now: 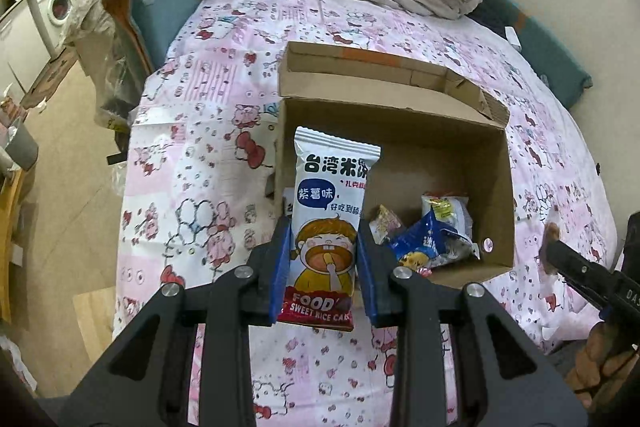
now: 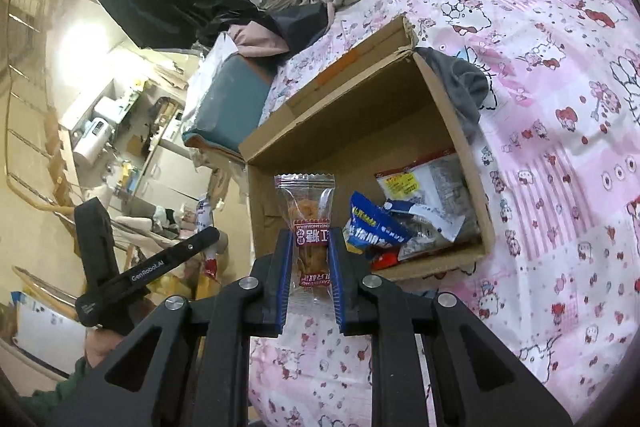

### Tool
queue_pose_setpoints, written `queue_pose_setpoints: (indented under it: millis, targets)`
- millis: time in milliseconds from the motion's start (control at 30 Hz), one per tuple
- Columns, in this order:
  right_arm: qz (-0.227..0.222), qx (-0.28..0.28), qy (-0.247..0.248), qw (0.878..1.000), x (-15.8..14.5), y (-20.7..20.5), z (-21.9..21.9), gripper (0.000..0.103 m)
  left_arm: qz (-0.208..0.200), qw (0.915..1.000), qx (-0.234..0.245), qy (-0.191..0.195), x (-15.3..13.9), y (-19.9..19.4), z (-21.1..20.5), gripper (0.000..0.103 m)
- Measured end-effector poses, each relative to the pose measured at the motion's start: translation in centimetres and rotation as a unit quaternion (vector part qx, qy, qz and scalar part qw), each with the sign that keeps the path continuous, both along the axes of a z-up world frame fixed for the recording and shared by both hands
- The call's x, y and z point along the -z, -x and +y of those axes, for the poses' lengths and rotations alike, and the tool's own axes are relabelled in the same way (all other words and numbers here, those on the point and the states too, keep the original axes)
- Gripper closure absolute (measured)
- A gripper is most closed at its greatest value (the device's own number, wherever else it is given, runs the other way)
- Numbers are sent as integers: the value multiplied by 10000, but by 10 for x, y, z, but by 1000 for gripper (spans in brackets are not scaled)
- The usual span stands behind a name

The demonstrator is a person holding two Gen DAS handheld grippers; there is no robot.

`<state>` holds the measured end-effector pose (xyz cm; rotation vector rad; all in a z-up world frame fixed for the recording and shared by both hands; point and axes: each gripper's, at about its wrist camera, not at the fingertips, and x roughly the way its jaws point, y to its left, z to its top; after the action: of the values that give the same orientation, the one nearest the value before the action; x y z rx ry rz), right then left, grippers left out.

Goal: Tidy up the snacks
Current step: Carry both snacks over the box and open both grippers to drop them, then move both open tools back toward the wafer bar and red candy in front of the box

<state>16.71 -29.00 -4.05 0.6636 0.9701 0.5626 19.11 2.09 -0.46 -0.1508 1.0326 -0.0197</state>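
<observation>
Snacks sit in 2 grips above the near side of the open cardboard box [image 1: 400, 115]. Left gripper [image 1: 323, 247] has its blue pads clamped on the lower half of a white rice cake packet [image 1: 326, 215], held upright. Right gripper [image 2: 309, 255] is pinched narrowly on a small clear twist-wrapped snack [image 2: 306, 211]. Inside the box, other snack packets [image 1: 432, 235] lie heaped in its near right corner.

The rice-cake packet [image 1: 324, 227] hides the box's [image 1: 400, 115] near-left corner, its lower print cut by blue pads [image 1: 280, 267] — in the right wrist view the clear packet [image 2: 310, 227] covers the box floor, and heaped wrappers [image 2: 404, 223] overlap, labels unreadable.
</observation>
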Motion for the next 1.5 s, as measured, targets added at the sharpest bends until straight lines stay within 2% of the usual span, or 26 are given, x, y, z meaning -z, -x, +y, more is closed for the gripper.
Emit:
queue_pose_setpoints:
  millis: [267, 400, 533, 767, 867, 933, 967, 1000, 1033, 1067, 1100, 1367, 1500]
  targets:
    - [-44, -359, 462, 9983, 12, -34, 37, 84, 115, 9999, 117, -5, 34, -27, -9, 76]
    - [231, -486, 402, 9977, 32, -47, 50, 82, 161, 9998, 110, 15, 47, -32, -8, 76]
    - [418, -491, 504, 9966, 48, -52, 62, 82, 212, 9996, 156, 29, 51, -35, -8, 76]
    - [407, -547, 431, 9967, 52, -57, 65, 81, 147, 9998, 159, -35, 52, -33, -11, 76]
    - [289, -488, 362, 9977, 47, -56, 63, 75, 106, 9994, 276, -154, 52, -30, -17, 76]
    - [186, -448, 369, 9981, 42, -54, 62, 57, 97, 9993, 320, -172, 51, -30, -19, 74]
    - [133, -416, 346, 9984, 40, -53, 62, 37, 93, 9993, 317, -201, 51, -29, -20, 67]
    - [52, -364, 322, 9988, 37, -52, 61, 24, 77, 9992, 287, -249, 49, -29, -20, 48]
    - [-13, -337, 320, 9989, 35, -51, 60, 20, 34, 9993, 259, -278, 47, -28, -21, 35]
    - [-96, -299, 349, 9989, 32, -50, 59, 17, -16, 9993, 238, -290, 45, -27, -21, 12]
    - [-151, -274, 371, 9988, 30, -49, 59, 16, -131, 9993, 211, -268, 41, -24, -21, 2]
    - [-193, -214, 426, 9987, 26, -47, 56, 15, -341, 9982, 353, -351, 32, -16, -25, 2]
    - [-331, -124, 545, 9979, 19, -39, 51, 15, -628, 9970, 324, -305, 20, -6, -19, 2]
